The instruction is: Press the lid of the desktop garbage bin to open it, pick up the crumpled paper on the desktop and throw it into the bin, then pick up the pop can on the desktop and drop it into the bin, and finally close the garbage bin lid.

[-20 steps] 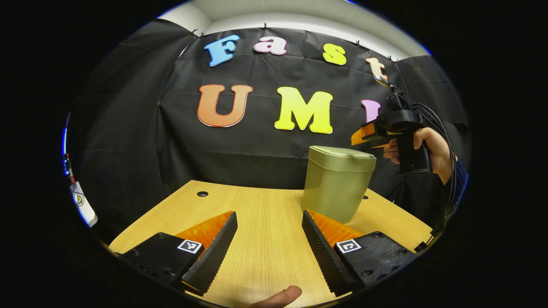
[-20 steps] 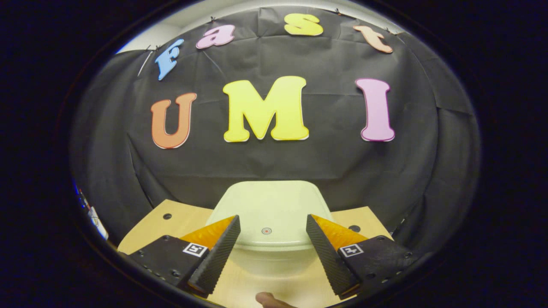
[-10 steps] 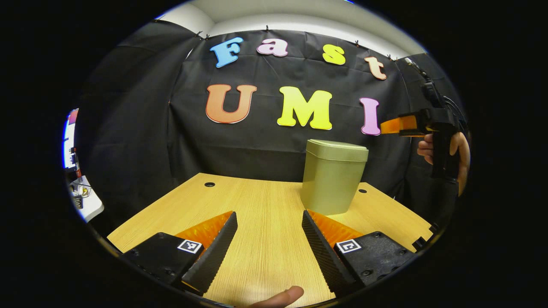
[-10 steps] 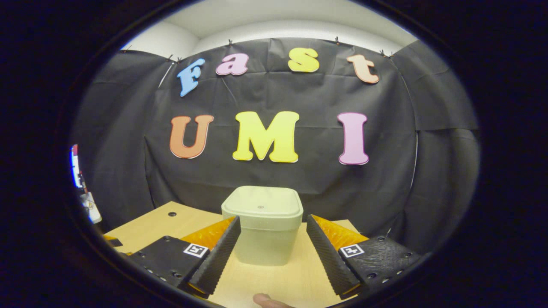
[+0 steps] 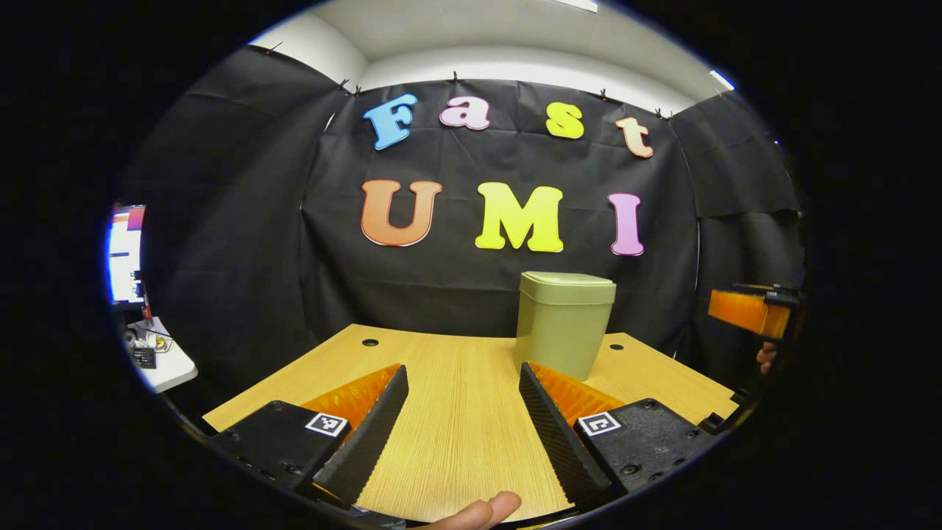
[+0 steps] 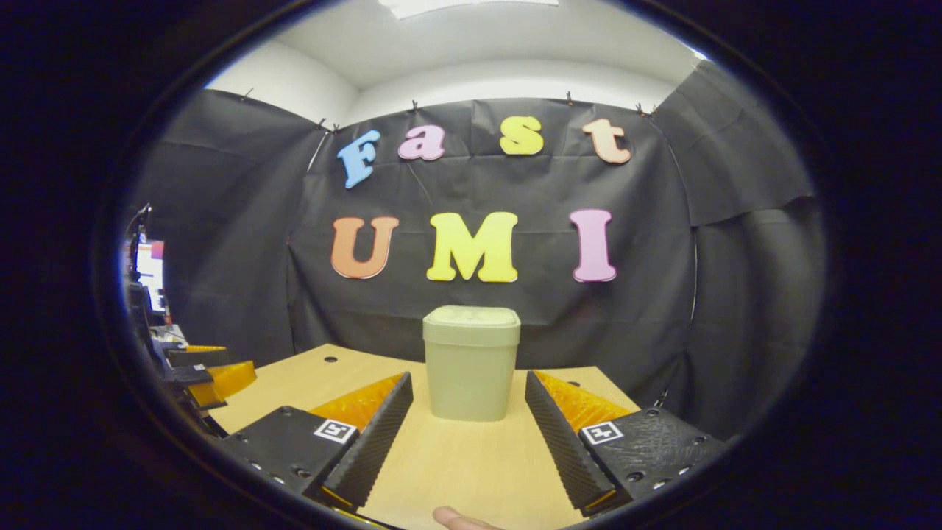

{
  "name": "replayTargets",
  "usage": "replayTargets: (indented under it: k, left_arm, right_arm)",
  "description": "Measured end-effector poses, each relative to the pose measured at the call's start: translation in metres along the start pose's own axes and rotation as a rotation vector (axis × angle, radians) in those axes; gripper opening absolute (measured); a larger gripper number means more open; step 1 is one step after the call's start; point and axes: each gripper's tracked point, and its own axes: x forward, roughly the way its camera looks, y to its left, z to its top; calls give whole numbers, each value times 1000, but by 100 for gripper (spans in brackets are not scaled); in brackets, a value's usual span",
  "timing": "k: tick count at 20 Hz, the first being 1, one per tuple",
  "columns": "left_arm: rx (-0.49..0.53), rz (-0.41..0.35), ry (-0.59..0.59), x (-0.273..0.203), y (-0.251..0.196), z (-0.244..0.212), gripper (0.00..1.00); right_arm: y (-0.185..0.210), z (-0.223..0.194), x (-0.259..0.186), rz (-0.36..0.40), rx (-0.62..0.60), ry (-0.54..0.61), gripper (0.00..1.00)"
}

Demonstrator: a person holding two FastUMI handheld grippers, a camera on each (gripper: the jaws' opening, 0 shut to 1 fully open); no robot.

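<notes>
Right gripper view: bin [image 6: 471, 372] stands beyond the spread fingers [image 6: 368, 445], untouched.

The worktop [image 5: 456, 412] is light wood-look board with fine straight grain and a smooth, slightly satin finish. The garbage bin [image 6: 471, 368] looks like smooth matt plastic, pale olive, its lid [image 6: 472, 318] faintly stippled. The left tongs [image 5: 460, 423] and right tongs [image 6: 469, 434] carry ridged, rubbery-looking pads on grainy matt plastic bodies. Creased matt cloth forms the booth wall [image 5: 243, 243].

both hand-held grippers have pulled back from the closed garbage bin [image 6: 471, 364], which now stands farther off.
</notes>
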Motion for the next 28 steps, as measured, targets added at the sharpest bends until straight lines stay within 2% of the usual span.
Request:
replayTargets:
  k: [4,7,9,11,12,13,14,20,22,24,27,28]
  left_arm:
    - [24,-45,-5,-16,-17,-7,98]
    - [56,-40,-11,-22,-16,-9,98]
    - [55,-42,-10,-23,-18,-10,98]
    - [63,-18,-17,-22,-12,-9,98]
    - [66,-11,-11,-22,-11,-10,98]
    - [61,-12,-6,-21,-12,-12,98]
    - [52,-16,2,-19,-13,-15,98]
    - [38,-21,20,-18,-12,-18,98]
    - [40,-28,23,-17,-16,-20,98]
    - [51,-30,26,-17,-17,-21,98]
    - [65,-26,32,-16,-18,-24,98]
    - [64,-28,34,-17,-18,-24,98]
  right_arm:
    - [0,-30,-25,-26,-27,15,95]
    - [22,-42,-35,27,-28,24,98]
    - [25,-40,-35,22,-49,22,98]
    - [24,-43,-34,0,-56,36,93]
    - [25,-43,-33,0,-46,37,95]
    - [28,-42,-32,6,-37,39,92]
    - [30,-43,-32,12,-32,42,98]
    - [24,-42,-31,-2,-54,35,93]
    - [24,-42,-33,-4,-55,35,98]
    - [23,-42,-33,-6,-57,34,95]
    - [24,-42,-31,-2,-62,31,98]
    - [24,-42,-31,0,-63,31,95]
